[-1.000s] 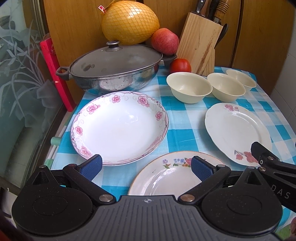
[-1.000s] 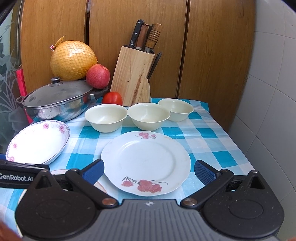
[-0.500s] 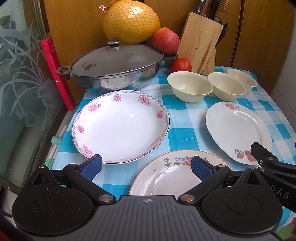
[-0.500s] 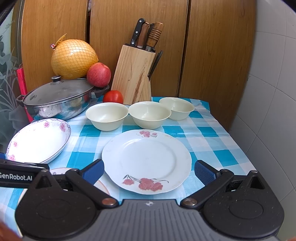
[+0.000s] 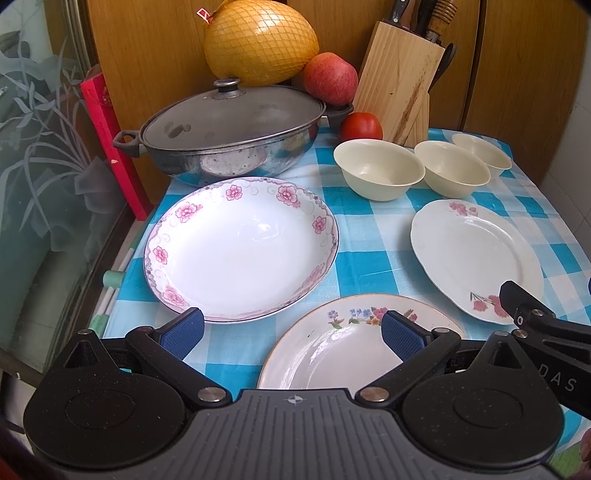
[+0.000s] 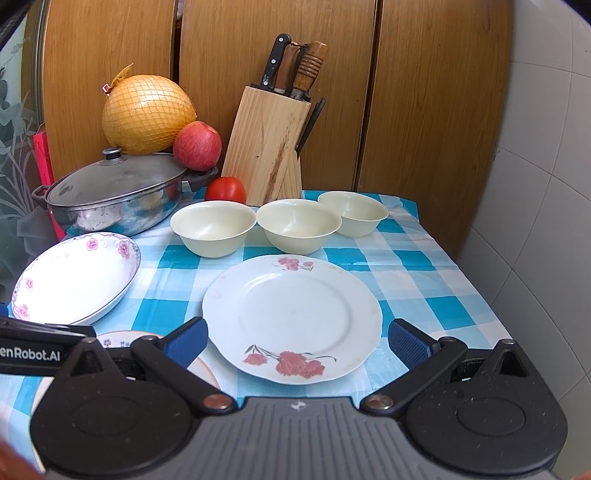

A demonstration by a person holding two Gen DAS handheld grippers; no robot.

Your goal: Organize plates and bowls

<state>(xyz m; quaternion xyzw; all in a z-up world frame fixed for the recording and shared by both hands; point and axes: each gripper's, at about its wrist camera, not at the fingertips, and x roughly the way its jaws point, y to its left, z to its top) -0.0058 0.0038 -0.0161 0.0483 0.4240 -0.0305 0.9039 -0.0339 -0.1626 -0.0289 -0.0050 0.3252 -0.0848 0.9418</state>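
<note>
Checked blue-and-white cloth covers the desk (image 6: 424, 266). On it, largest first: deep pink-flowered plate (image 5: 240, 247) at left; rose plate (image 6: 291, 317) centre-right; small gilt-rimmed plate (image 5: 343, 350) at the near edge; three cream bowls (image 6: 297, 225) in a row behind — nothing stacked yet. Left tongs (image 5: 291, 330) and right tongs (image 6: 297, 339) both spread wide, empty, hovering. Judged step: approach. Next move likely needs a rim grip on one plate.

In the left wrist view, the near part of the gold-rimmed plate (image 5: 332, 354) is hidden behind the left gripper (image 5: 291, 328), low in the frame. The knife handles (image 5: 424, 11) are cut off at the top edge. The right gripper (image 5: 546, 332) runs off the lower right, its 2 fingertips out of sight.
</note>
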